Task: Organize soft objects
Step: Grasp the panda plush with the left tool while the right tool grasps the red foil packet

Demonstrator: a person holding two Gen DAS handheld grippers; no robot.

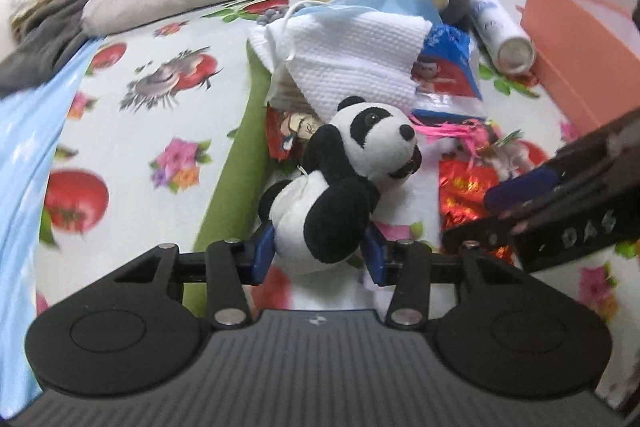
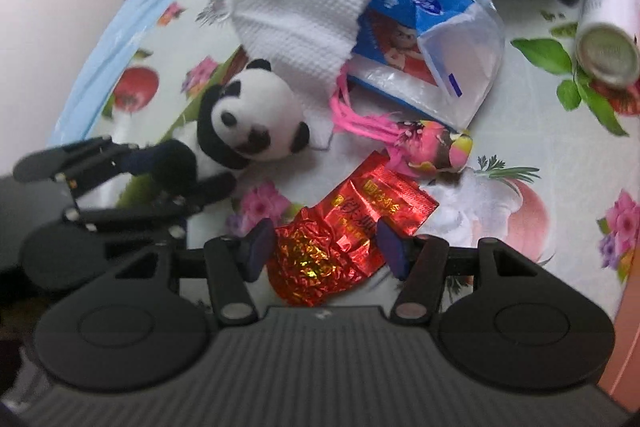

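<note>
Soft, even room light across both views, nothing harsh, shadows faint and short under the clutter. Left wrist view is fairly crisp in the middle: the panda plush (image 1: 352, 171) reads sharp, fur and eye clear. Out at the right edge, the right gripper (image 1: 560, 211) smears into motion blur. Heavy fisheye bending curves the bed sheet (image 1: 132, 131) toward the corners. Right wrist view is softer overall, slightly hazy; glints spark off the red foil wrapper (image 2: 340, 239), and the white corner at upper left washes out pale.
</note>
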